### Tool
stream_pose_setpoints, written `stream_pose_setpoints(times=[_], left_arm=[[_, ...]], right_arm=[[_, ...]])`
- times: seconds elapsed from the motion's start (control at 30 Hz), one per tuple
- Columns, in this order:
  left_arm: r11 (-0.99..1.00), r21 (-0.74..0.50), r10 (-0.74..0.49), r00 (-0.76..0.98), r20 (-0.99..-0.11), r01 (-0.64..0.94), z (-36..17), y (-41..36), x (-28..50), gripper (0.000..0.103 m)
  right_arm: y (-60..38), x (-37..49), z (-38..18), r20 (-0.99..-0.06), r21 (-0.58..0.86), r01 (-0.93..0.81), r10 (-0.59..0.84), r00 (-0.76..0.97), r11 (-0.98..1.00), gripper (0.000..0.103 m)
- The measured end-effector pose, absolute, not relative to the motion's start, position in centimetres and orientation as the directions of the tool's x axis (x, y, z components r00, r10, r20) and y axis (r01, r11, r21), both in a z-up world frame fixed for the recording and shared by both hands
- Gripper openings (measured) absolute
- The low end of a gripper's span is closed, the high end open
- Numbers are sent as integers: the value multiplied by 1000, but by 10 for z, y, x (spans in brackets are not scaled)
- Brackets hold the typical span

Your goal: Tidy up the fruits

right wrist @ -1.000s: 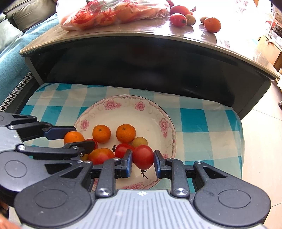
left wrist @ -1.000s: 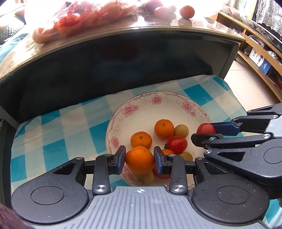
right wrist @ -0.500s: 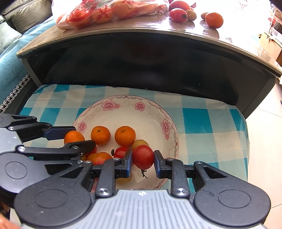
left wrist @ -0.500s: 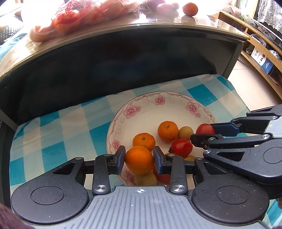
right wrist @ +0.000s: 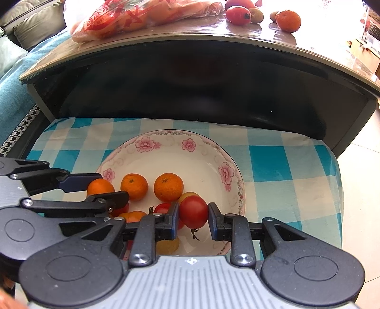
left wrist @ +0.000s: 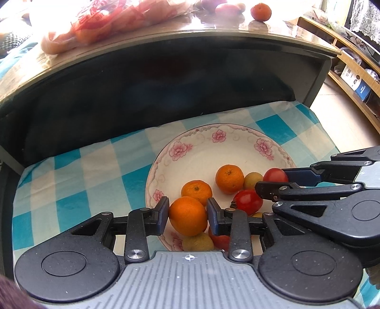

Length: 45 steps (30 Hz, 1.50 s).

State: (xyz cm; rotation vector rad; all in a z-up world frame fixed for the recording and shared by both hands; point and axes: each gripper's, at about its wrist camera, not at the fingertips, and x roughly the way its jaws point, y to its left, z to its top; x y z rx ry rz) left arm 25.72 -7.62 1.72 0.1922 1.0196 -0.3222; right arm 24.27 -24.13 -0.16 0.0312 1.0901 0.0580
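A white floral plate (left wrist: 190,152) (right wrist: 209,166) lies on a blue checked cloth and holds several tangerines, tomatoes and small yellow-green fruits. My left gripper (left wrist: 188,216) is shut on an orange tangerine (left wrist: 188,215), held just above the plate's near rim. My right gripper (right wrist: 193,214) is shut on a red tomato (right wrist: 193,211) over the plate's right half. In the left wrist view the right gripper (left wrist: 275,178) comes in from the right with its tomato (left wrist: 275,175). In the right wrist view the left gripper (right wrist: 101,186) comes in from the left with its tangerine (right wrist: 99,186).
A dark table (left wrist: 166,78) rises behind the cloth (left wrist: 71,178). On its glossy top lie a plastic bag of fruit (right wrist: 142,14), a tomato (right wrist: 237,14) and a tangerine (right wrist: 287,20). A sofa with teal cover (right wrist: 11,78) stands left; tiled floor and shelves (left wrist: 351,71) lie right.
Both grippers have kept their fruit. The views have drifted slightly, so the plate sits a little further right in the left wrist view.
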Motion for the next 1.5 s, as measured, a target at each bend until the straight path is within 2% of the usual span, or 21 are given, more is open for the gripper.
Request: stream_pose_setpoints(times=[0.47,0.6,0.9,1.3,1.5], left_arm=[[934,14,-177,497,-849,357,29,-77,250,49],[933,14,-183,509,-841,359,35,-80,246,53],[931,-3,-206,519,-830,365,44,-80,234,56],[944,0,-185,530,-828,330,50,-57,197,61],[950,19,-159,534,-830,313,45,-44,172,68]], right_arm=[[-244,237,5,-882,61,-7,57,468,998,30],[-247,233,11,-878,61,2,53,475,998,31],[-254,222,26,-867,62,25,41,497,998,33],[-245,190,44,-865,51,34,27,501,998,36],[-231,164,42,-879,45,22,28,476,999,36]])
